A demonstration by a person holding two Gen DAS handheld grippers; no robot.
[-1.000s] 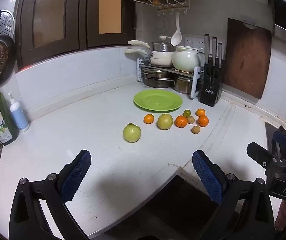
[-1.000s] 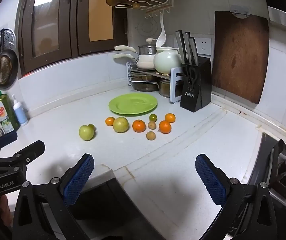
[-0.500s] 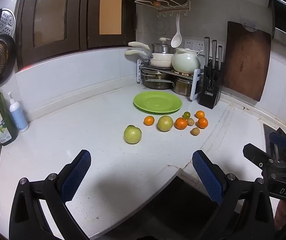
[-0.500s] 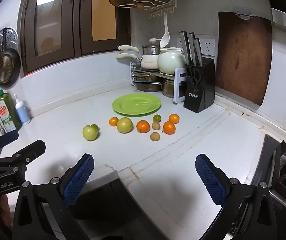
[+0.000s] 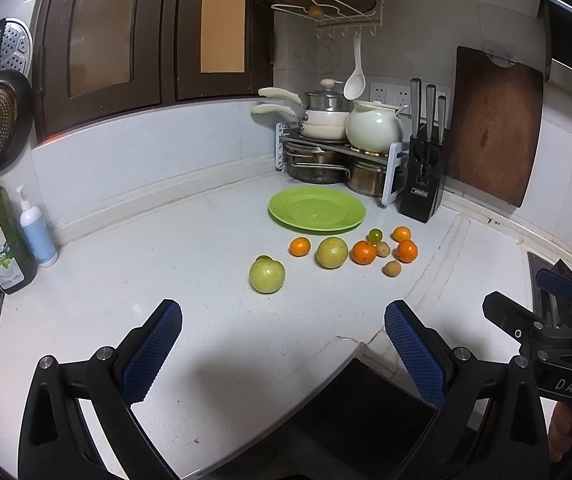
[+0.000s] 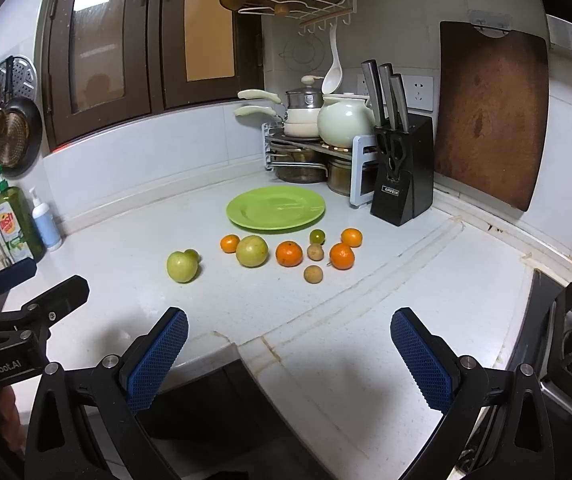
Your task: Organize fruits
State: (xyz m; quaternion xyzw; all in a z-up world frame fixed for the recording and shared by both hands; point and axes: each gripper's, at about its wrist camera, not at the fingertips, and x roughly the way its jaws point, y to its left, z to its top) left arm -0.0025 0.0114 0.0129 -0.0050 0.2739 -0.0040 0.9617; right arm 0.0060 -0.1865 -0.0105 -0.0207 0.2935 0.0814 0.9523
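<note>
Left wrist view: your left gripper (image 5: 282, 332) has its fingers wide apart, gripping nothing; the green apple (image 5: 267, 275) lies just ahead between them. Your right gripper (image 6: 288, 340) is equally spread, the 4 oranges (image 6: 289, 253) and green plate (image 6: 276, 209) farther ahead.

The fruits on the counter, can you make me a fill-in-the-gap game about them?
1. The green plate has ______ fruits on it.
2. The number of orange-coloured fruits on the counter is ______.
3. The black knife block stands to the ______ of the plate.
4. Both the left tongs and the right tongs are ______ and hold nothing.

Missing words: no; four; right; open
</note>
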